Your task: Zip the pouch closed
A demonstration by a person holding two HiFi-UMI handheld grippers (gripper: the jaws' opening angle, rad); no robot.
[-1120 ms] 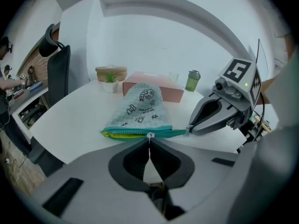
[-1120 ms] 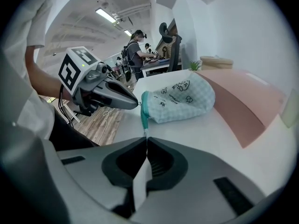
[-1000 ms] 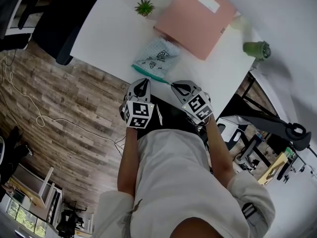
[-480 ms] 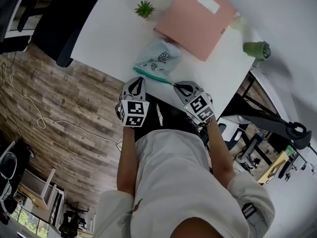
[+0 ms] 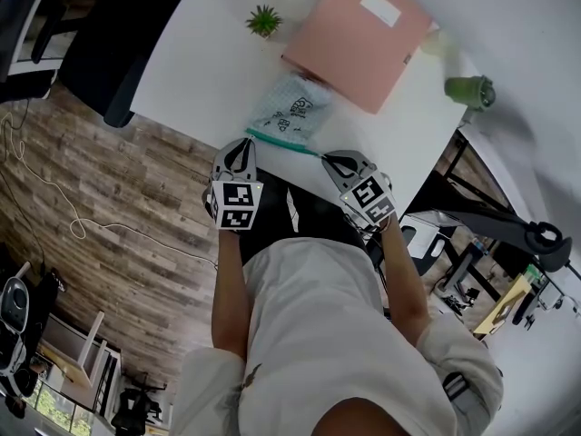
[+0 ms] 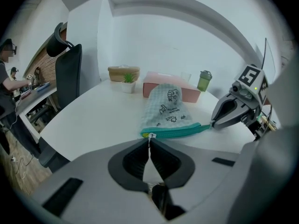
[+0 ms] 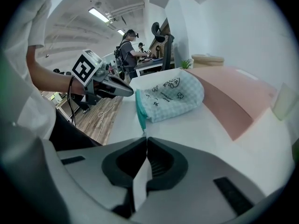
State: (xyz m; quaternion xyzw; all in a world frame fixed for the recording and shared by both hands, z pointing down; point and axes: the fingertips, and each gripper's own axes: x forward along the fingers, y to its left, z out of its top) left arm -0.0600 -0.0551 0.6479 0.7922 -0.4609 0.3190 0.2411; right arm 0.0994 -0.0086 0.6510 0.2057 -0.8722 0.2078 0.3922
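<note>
Pouch (image 5: 290,107), pale checked fabric printed with small dark drawings, lies flat on the white table (image 5: 200,71) near the edge closest to the person. Its teal zipper (image 6: 177,130) runs along that near side and is stretched between the two grippers.

At the far left of the head view, a dark office chair (image 5: 91,57) stands over the wooden floor (image 5: 109,198), beside the table's left end. Farther along the table, near its back, sits a small green plant (image 5: 263,19); the left gripper view also shows a tan box (image 6: 124,73) just behind it.

Next comes the left gripper (image 6: 149,140), angled down at the zipper's left end. Its jaws are pressed together on the small zipper pull (image 6: 151,135), which sits at the extreme left of the teal band. From there the band stretches rightward as one narrow line, with its two sides lying together along the stretch that shows.

At the other end is the right gripper (image 7: 146,139), also tilted downward, jaws pinched tight on the zipper's tip at the pouch's right corner. The two grippers are apart by the full length of the pouch's mouth.

Behind the pouch and to the right lies a large flat pink box (image 5: 359,34), its near corner overlapping the pouch's far end. Farther right, close to the table's edge, stands a green cup (image 5: 470,90).
</note>
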